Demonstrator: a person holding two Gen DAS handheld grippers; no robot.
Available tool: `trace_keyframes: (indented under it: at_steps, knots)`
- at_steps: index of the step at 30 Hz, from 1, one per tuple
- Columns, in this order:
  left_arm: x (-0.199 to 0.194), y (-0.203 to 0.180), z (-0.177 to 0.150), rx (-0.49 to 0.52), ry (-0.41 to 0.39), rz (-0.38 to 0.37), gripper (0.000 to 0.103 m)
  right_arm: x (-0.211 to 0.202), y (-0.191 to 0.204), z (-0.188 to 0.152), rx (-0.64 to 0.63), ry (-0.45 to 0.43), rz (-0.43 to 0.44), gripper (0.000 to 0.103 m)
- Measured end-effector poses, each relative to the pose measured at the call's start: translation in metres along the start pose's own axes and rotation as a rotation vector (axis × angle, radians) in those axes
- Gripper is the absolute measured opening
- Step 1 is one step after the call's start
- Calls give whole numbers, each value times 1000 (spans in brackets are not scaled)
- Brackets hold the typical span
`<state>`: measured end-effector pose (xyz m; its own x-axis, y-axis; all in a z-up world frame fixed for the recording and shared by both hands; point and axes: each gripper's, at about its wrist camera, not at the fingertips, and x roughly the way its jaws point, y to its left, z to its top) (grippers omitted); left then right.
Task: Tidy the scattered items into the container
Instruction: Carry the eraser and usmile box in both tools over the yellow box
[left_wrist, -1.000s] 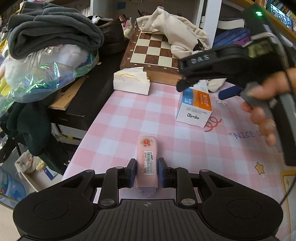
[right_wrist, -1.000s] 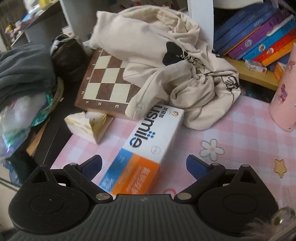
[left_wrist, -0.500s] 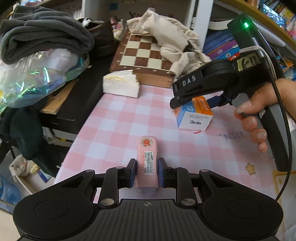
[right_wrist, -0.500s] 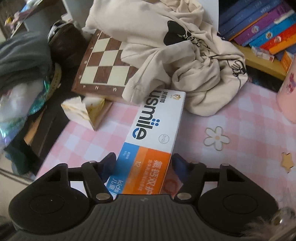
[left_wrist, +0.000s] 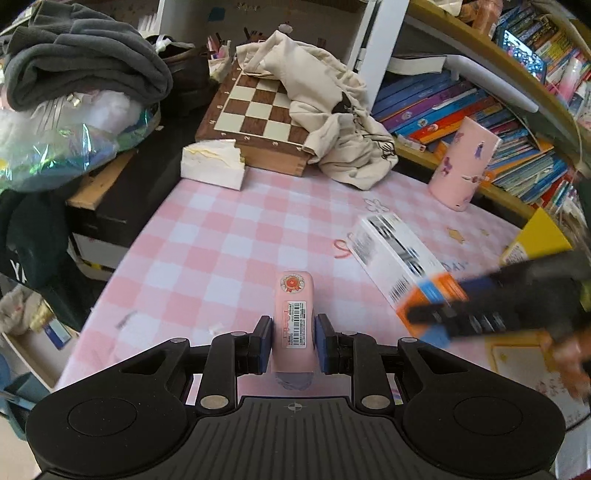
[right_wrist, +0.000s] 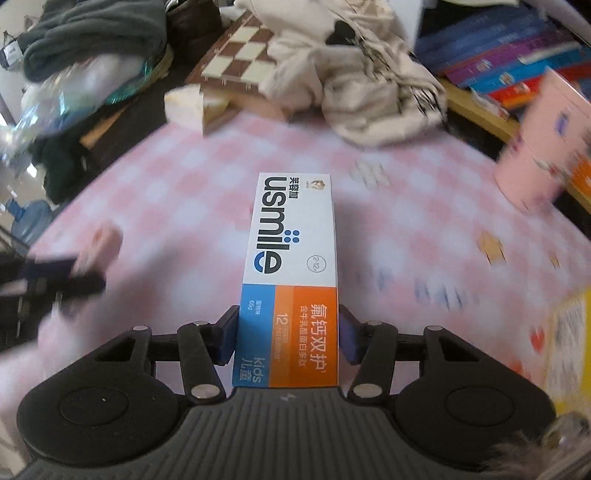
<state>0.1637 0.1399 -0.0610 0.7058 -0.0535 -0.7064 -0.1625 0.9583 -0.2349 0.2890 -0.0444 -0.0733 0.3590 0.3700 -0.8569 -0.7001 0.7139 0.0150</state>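
Observation:
My left gripper (left_wrist: 291, 341) is shut on a small pink tube-like item (left_wrist: 294, 314) with a barcode label, held above the pink checked tablecloth (left_wrist: 229, 236). My right gripper (right_wrist: 288, 336) is shut on a white, blue and orange usmile toothpaste box (right_wrist: 291, 251), lifted off the cloth. That box (left_wrist: 395, 254) and the right gripper (left_wrist: 480, 310) show blurred at the right of the left wrist view. The left gripper with its pink item (right_wrist: 99, 243) shows blurred at the left of the right wrist view. A yellow container edge (left_wrist: 539, 236) sits at the right.
A chessboard box (left_wrist: 255, 122) with a cream garment (left_wrist: 332, 122) on it stands at the back. A white tissue pack (left_wrist: 212, 166) lies by it. A pink cylinder (left_wrist: 465, 162) stands back right before the bookshelf (left_wrist: 480, 110). Clothes and bags (left_wrist: 74, 110) pile up left.
My right gripper closed on the usmile box, lifted it and swung it right and nearer. My left gripper kept its hold on the pink item and rose a little.

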Motion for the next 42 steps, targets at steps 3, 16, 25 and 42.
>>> trace_keyframes:
  at_steps: [3,16,25,42]
  knots:
    - [-4,-6,-5,17,13,-16,23,-14,-1,-25,14,6,-13,51]
    - [-8,-20,-13,74,68,-40,23,-1,0,-37,9,-27,-27,52]
    - [-20,-25,-13,84,57,-57,23,-24,-3,-46,105,-56,14,51]
    - [-79,-31,-20,162,-39,-138,23,-100,30,-82,231,-181,25,51]
